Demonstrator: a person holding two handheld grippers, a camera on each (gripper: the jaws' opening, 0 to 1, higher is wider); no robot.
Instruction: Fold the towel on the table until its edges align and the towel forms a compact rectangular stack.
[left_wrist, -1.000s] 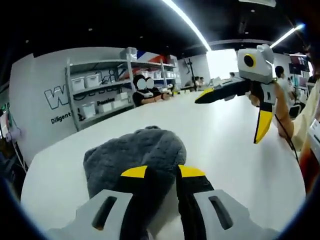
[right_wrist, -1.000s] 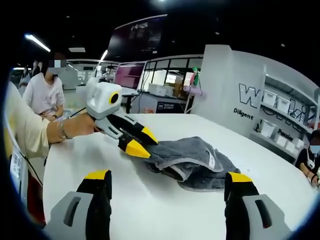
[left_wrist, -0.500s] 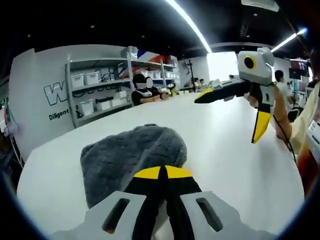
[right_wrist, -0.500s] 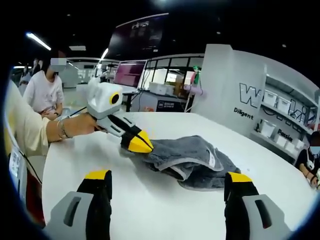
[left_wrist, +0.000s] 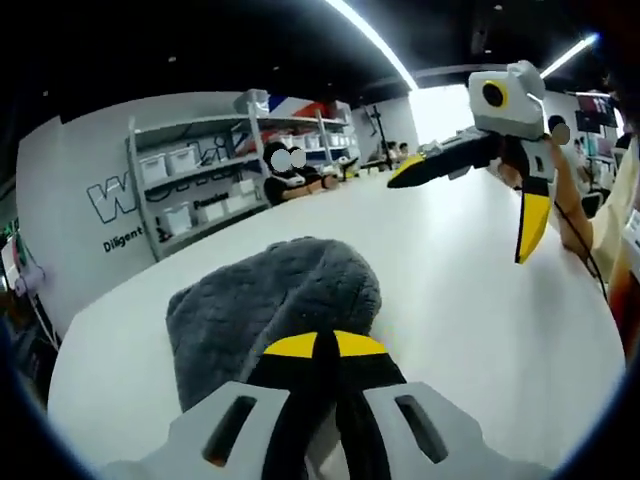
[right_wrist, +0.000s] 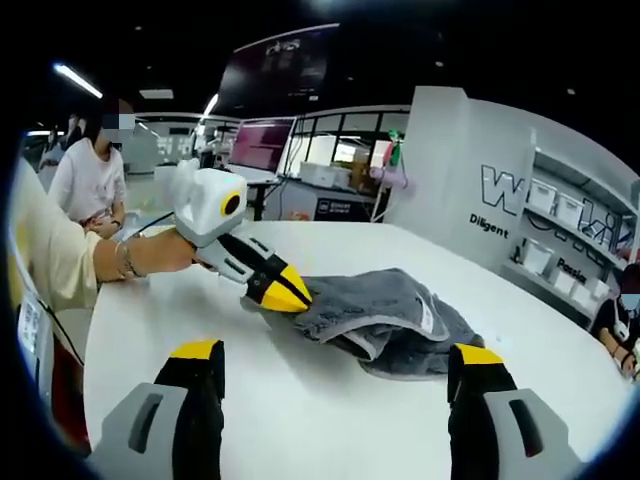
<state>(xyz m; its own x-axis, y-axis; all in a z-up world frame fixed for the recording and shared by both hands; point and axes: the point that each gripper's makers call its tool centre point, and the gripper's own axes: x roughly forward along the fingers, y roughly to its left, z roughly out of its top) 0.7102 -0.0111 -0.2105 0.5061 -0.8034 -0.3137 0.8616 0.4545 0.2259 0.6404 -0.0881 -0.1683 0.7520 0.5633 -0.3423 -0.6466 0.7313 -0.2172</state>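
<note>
A grey towel (left_wrist: 275, 300) lies bunched on the white table (left_wrist: 470, 300), just ahead of my left gripper (left_wrist: 322, 345). The left gripper is shut on the towel's near edge, its yellow tips pressed together. In the right gripper view the same towel (right_wrist: 390, 315) shows folded layers and a small white label, and the left gripper (right_wrist: 285, 292) pinches its left edge, held by a person's hand (right_wrist: 160, 252). My right gripper (right_wrist: 335, 365) hovers over the table in front of the towel, open wide with nothing between its jaws. It also appears in the left gripper view as the right gripper (left_wrist: 470, 195), raised above the table.
Metal shelves with white bins (left_wrist: 195, 185) stand by a grey wall past the table's far edge. A person (left_wrist: 285, 180) sits at the far end of the table. Another person (right_wrist: 90, 180) sits behind the left gripper. The table edge (right_wrist: 100, 340) runs close on the left.
The left gripper went from open to shut on the towel's near edge, then lifted it slightly. The right gripper has stayed open and nearly still.
</note>
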